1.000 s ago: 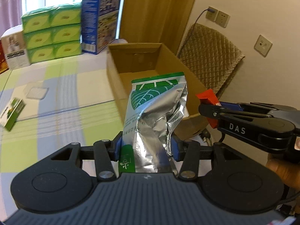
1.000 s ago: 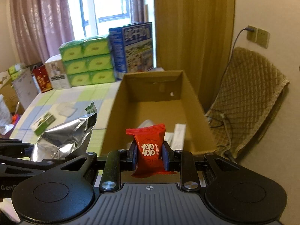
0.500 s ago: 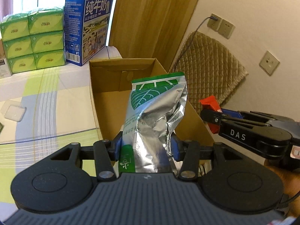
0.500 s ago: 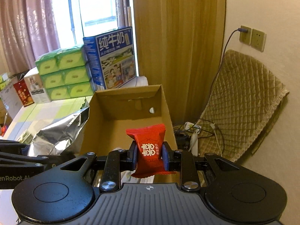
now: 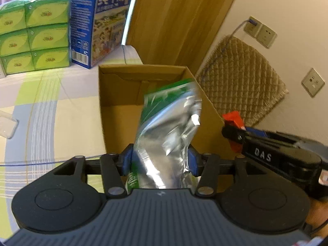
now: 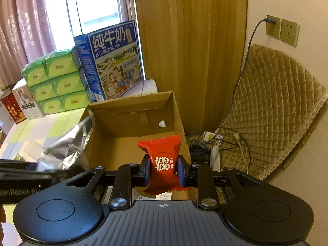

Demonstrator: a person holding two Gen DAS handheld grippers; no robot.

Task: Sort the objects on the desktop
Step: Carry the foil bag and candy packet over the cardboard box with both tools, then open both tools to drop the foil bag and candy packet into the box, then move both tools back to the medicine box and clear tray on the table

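Observation:
My left gripper (image 5: 160, 161) is shut on a silver and green foil pouch (image 5: 166, 131), which sticks up blurred over the open cardboard box (image 5: 114, 110). In the right wrist view the pouch (image 6: 67, 143) shows at the box's left wall. My right gripper (image 6: 163, 170) is shut on a small red candy packet (image 6: 162, 157) with white characters, held above the box (image 6: 131, 123) near its right side. In the left wrist view the right gripper (image 5: 232, 130) and red packet (image 5: 233, 117) sit just past the box's right wall.
Stacked green tissue boxes (image 5: 34, 34) and a blue milk carton (image 6: 114, 61) stand behind the box. A quilted cushion (image 6: 272, 106), wall sockets (image 6: 281, 29) and floor cables (image 6: 217, 143) lie right. White paper items (image 6: 164, 195) lie inside the box.
Both grippers have moved forward toward and over the cardboard box, each keeping its load. The foil pouch now looks blurred and leans a little to the right.

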